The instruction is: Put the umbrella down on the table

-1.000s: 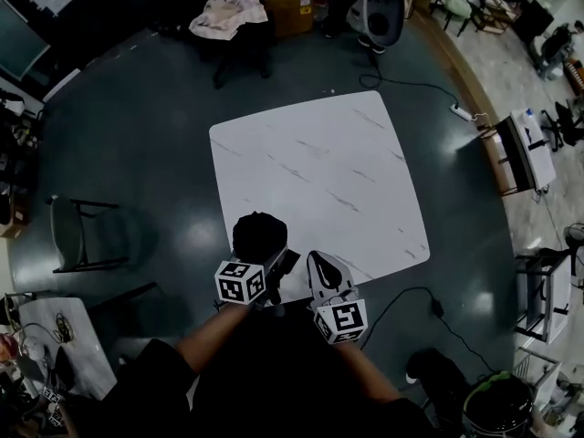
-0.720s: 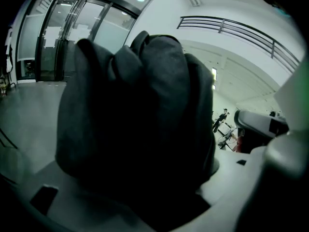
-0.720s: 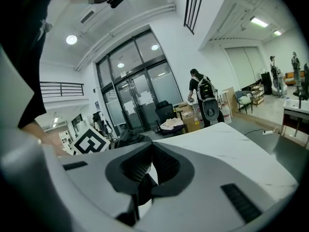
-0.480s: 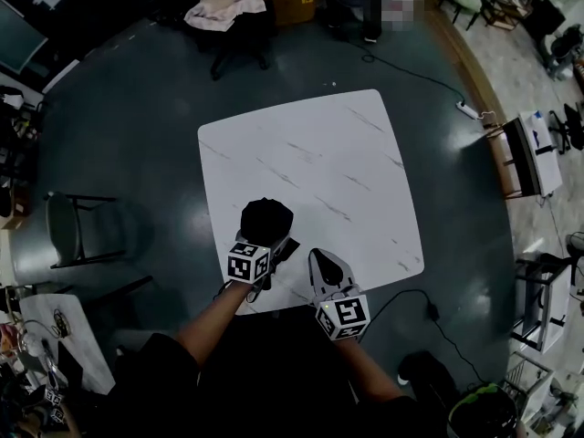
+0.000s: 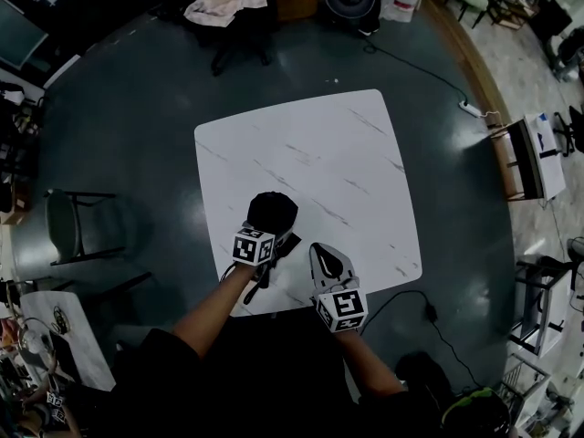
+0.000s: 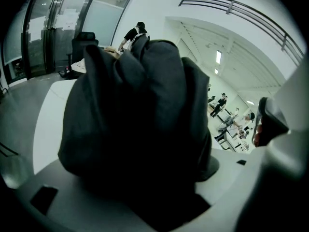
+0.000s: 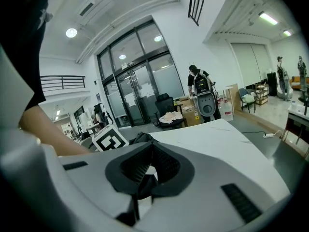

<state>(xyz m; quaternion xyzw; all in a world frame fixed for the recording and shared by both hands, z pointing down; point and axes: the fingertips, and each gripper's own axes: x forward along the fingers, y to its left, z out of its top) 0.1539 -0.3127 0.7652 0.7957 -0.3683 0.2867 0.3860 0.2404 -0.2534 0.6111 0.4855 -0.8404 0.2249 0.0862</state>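
Observation:
A folded black umbrella (image 5: 272, 213) hangs over the near left part of the white marble table (image 5: 347, 153). My left gripper (image 5: 267, 233) is shut on it from the near side. In the left gripper view the umbrella's dark folds (image 6: 140, 124) fill the space between the jaws and hide the pads. I cannot tell whether the umbrella touches the tabletop. My right gripper (image 5: 326, 263) hovers over the table's near edge, just right of the left one. Its jaws (image 7: 147, 170) are shut, with nothing clearly between them. That view also catches the umbrella (image 7: 140, 138) beside the left marker cube (image 7: 110, 140).
A dark chair (image 5: 78, 231) stands on the floor to the left of the table. A chair draped with cloth (image 5: 228, 7) is beyond the far edge. A cable (image 5: 415, 295) runs along the floor at the near right, and a small desk (image 5: 529, 153) stands further right.
Both grippers moved forward from the table's near left corner to over its near part. The umbrella travelled with the left gripper and sits lower over the tabletop.

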